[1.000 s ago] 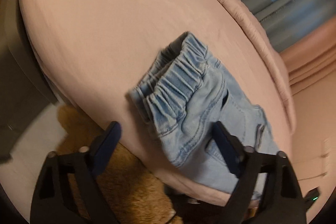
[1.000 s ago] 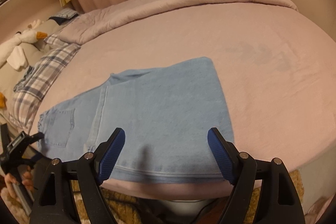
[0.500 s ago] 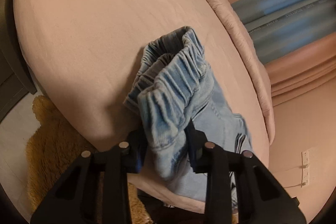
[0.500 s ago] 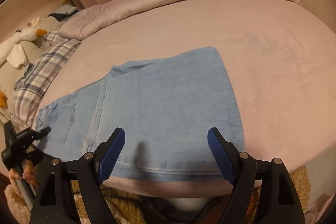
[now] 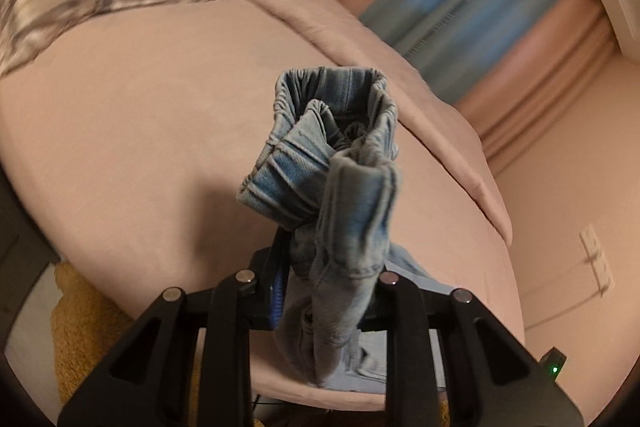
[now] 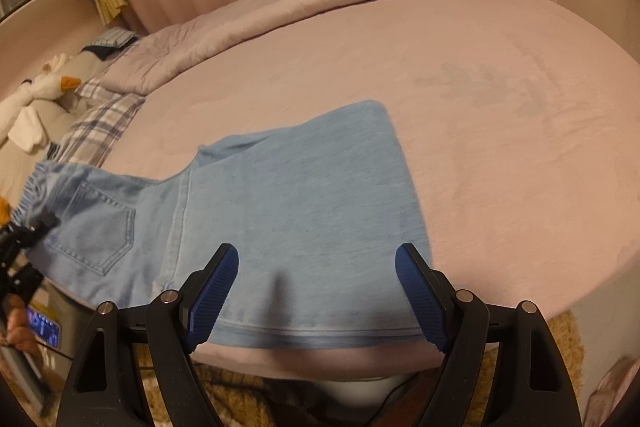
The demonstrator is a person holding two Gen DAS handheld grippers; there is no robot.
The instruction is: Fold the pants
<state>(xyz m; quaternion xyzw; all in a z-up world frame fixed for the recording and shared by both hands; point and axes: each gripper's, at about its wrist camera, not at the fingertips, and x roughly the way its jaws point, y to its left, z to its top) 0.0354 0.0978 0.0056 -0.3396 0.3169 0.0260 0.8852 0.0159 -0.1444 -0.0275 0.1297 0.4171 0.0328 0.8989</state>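
One pair of pants (image 6: 288, 211) lay flat on the bed (image 6: 500, 147), legs at the near edge, hem overhanging it. Left gripper (image 5: 324, 291) was pinched on the waistband (image 5: 340, 163), bunched and raised off the bed. Right gripper (image 6: 316, 291) was spread wide, hovering over the hem, holding nothing. Judged step: start of the lengthwise fold, waist end picked up. Next move probably needs the right one to clamp the hem, or pin it, while the waist gets carried toward the legs. Count: two grippers, one pants, one plaid pillow (image 6: 100, 123) beyond the waist.
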